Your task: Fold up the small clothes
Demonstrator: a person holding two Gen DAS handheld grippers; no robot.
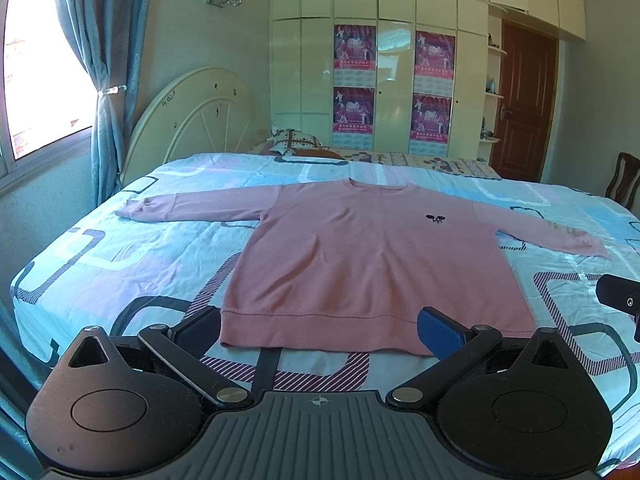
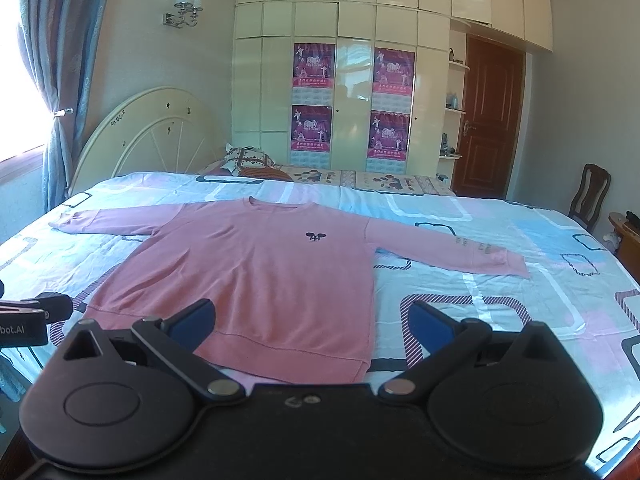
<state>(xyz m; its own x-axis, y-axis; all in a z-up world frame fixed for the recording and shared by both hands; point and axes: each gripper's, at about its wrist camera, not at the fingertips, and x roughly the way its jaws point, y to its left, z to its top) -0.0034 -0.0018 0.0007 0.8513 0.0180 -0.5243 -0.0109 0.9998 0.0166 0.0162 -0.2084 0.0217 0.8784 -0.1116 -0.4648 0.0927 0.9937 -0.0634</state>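
A pink long-sleeved sweater lies flat and face up on the bed, sleeves spread to both sides, hem toward me; it also shows in the right wrist view. A small black logo is on its chest. My left gripper is open, its blue pads spread just above the hem. My right gripper is open over the hem's right corner. Neither holds anything. Part of the right gripper shows at the left view's right edge.
The bed has a blue, pink and white patterned sheet. Pillows lie at the far side by a cream headboard. A wardrobe with posters, a brown door, a chair and a curtained window surround it.
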